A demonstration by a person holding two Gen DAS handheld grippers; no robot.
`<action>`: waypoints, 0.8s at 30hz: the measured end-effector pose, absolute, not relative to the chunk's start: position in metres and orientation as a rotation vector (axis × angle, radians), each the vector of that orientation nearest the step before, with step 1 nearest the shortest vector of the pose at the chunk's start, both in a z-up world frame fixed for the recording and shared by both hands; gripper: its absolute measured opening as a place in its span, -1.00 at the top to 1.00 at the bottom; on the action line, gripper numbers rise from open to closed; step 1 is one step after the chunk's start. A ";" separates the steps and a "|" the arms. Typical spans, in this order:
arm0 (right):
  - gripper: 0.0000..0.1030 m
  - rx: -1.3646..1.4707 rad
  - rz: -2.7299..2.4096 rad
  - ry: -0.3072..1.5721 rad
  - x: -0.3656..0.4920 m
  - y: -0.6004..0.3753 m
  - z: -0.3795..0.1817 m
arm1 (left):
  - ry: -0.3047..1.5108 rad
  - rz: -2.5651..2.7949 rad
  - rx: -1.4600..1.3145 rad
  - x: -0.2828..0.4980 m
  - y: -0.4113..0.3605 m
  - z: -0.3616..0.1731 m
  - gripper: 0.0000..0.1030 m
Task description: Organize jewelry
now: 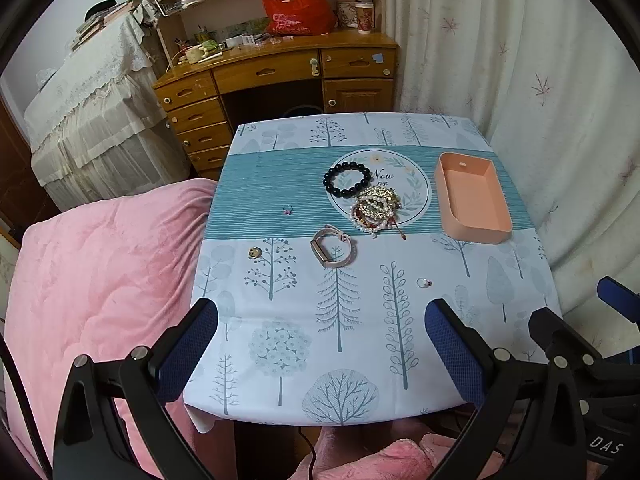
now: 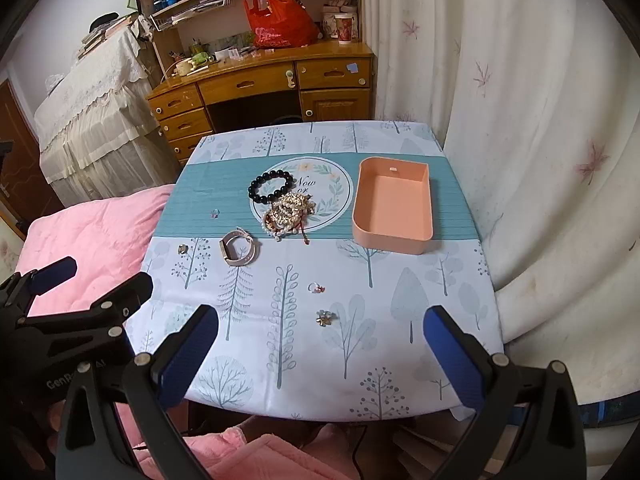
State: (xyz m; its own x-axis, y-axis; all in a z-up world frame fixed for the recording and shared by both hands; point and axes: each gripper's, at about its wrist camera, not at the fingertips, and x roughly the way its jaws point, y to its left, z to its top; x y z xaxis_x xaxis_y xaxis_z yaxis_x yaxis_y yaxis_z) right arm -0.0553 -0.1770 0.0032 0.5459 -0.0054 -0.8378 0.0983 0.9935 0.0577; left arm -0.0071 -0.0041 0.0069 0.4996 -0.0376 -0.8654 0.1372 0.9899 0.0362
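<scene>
An empty peach tray (image 1: 472,200) (image 2: 394,204) stands at the table's far right. A black bead bracelet (image 1: 347,182) (image 2: 271,187) lies beside a tangled pile of pearl and gold bracelets (image 1: 375,208) (image 2: 288,212). A rose-gold watch (image 1: 333,246) (image 2: 239,249) lies nearer. Small rings lie scattered: a pink one (image 1: 288,210), a gold one (image 1: 253,253), a clear one (image 1: 423,282) (image 2: 316,288), and a flower piece (image 2: 325,317). My left gripper (image 1: 320,344) and right gripper (image 2: 320,348) are open and empty above the near table edge.
The table wears a tree-print cloth (image 1: 340,360). A pink quilt (image 1: 92,280) lies on the left. A wooden desk (image 1: 276,76) stands behind the table and a white curtain (image 1: 540,60) hangs at the right.
</scene>
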 end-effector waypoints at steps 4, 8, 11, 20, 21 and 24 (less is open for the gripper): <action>-1.00 0.121 -0.039 0.990 -0.058 -0.178 0.001 | 1.064 -0.131 0.095 -0.005 -0.003 0.006 -0.99; -1.00 0.122 -0.009 0.970 -0.058 -0.178 -0.001 | 1.106 -0.167 0.069 -0.004 0.001 -0.001 -0.99; -1.00 0.068 -0.012 0.935 -0.057 -0.173 -0.005 | 1.155 -0.198 0.059 -0.001 0.007 -0.010 -0.99; -0.99 -0.020 0.101 0.809 -0.064 -0.176 -0.052 | 1.195 -0.258 0.119 0.022 0.019 -0.050 -0.99; -0.99 -0.037 0.102 0.812 -0.064 -0.175 -0.059 | 1.196 -0.267 0.132 0.026 0.019 -0.054 -0.99; -0.95 -0.056 0.108 0.833 -0.067 -0.174 -0.083 | 1.217 -0.274 0.168 0.040 0.019 -0.066 -0.99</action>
